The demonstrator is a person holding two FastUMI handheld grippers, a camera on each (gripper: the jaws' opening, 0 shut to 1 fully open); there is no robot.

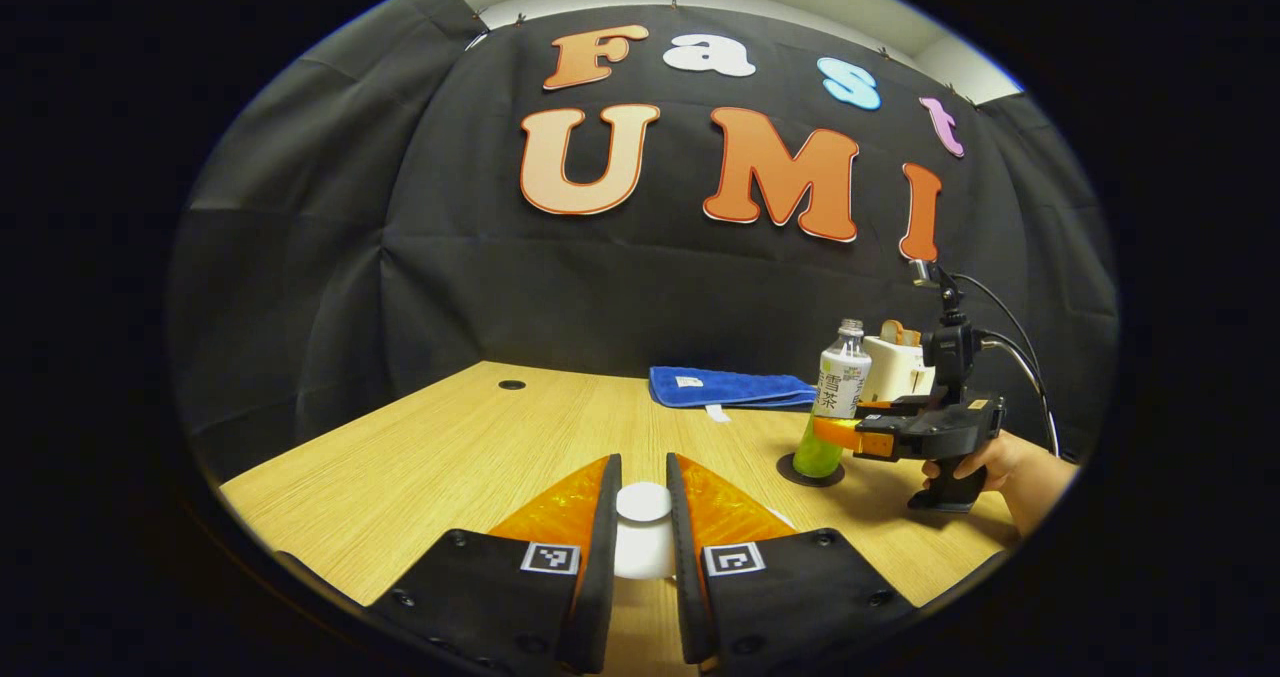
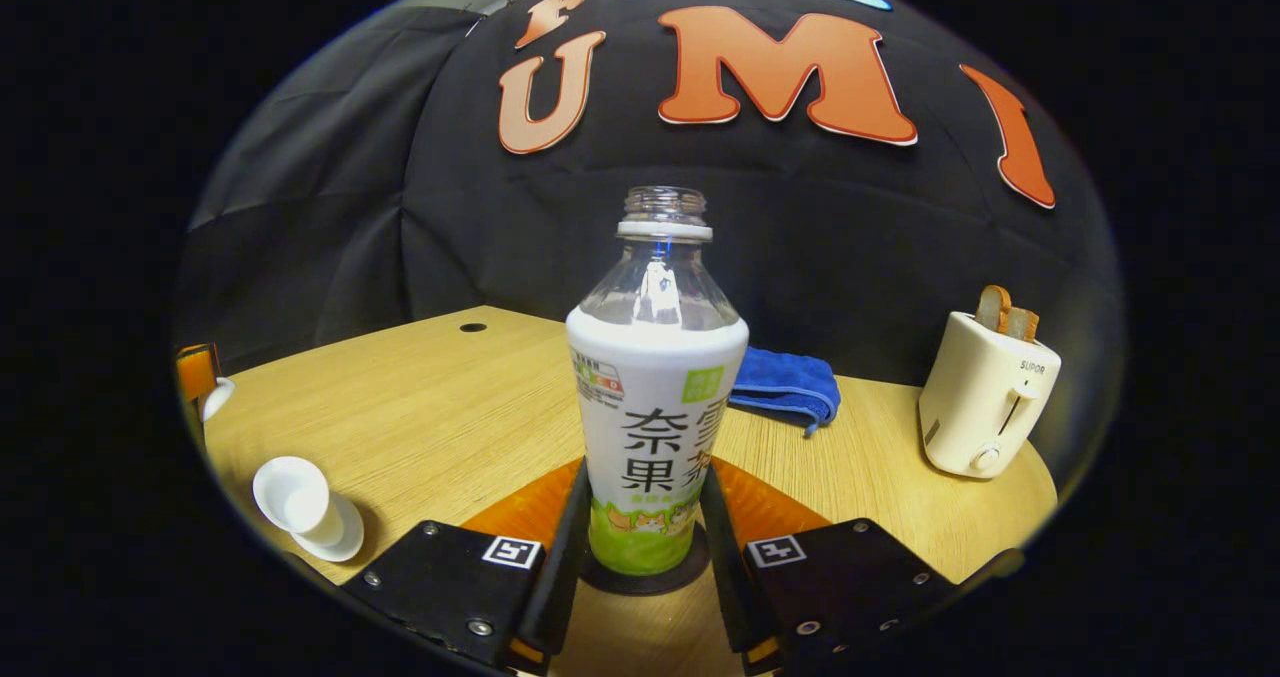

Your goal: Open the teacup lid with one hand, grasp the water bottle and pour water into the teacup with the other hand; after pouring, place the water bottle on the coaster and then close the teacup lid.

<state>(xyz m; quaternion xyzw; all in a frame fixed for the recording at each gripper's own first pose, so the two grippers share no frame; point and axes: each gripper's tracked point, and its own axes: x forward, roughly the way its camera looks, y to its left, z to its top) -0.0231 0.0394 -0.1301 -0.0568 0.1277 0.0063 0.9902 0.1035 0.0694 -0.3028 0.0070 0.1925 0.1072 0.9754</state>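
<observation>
Between our left gripper's point(image 1: 643, 517) fingers sits the white teacup lid point(image 1: 643, 504), gripped. Our right gripper point(image 2: 645, 537) closes on the water bottle point(image 2: 655, 397), upright on the dark coaster point(image 2: 645, 579). The teacup point(image 2: 298, 502) stands well apart.

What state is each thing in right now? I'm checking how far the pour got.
water bottle: uncapped, upright on coaster, held by right gripper
teacup: open, lid off
teacup lid: clamped in left gripper
toaster: bread inside
blue towel: folded
</observation>
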